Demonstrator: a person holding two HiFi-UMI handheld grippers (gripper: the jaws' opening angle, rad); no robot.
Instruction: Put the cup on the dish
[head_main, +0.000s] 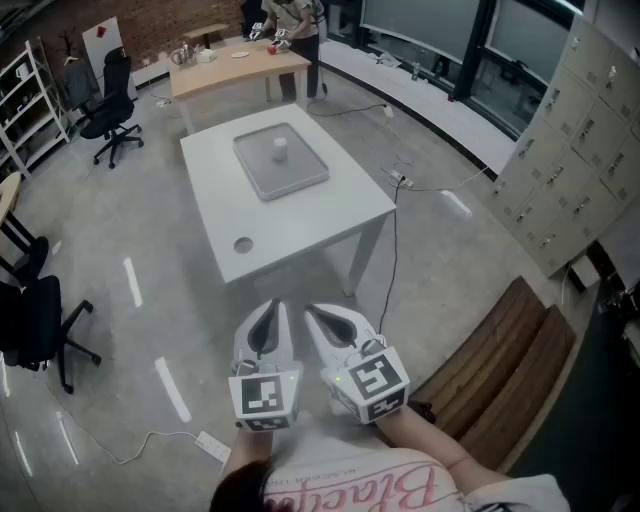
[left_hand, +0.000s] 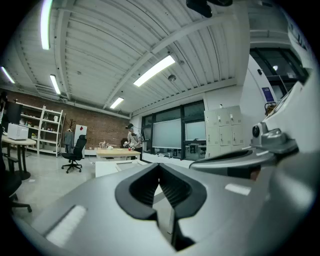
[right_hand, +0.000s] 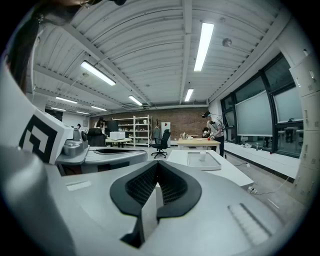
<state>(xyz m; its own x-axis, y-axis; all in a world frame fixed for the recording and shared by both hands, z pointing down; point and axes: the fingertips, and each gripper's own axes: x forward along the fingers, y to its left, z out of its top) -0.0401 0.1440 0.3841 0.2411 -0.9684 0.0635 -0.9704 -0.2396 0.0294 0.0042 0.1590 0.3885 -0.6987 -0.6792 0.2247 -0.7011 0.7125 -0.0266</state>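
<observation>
White table stands far ahead, carrying a grey tray on its far half. The left gripper and right gripper hang side by side near the person, well short of the table, each with jaws pressed together on nothing. The dish lies near the table's near left corner. The cup stands upright on the tray, well apart from the dish.

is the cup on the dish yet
Off it. The cup sits in the grey tray; the dish lies apart on the white table, nearer its front edge, with nothing on it.
</observation>
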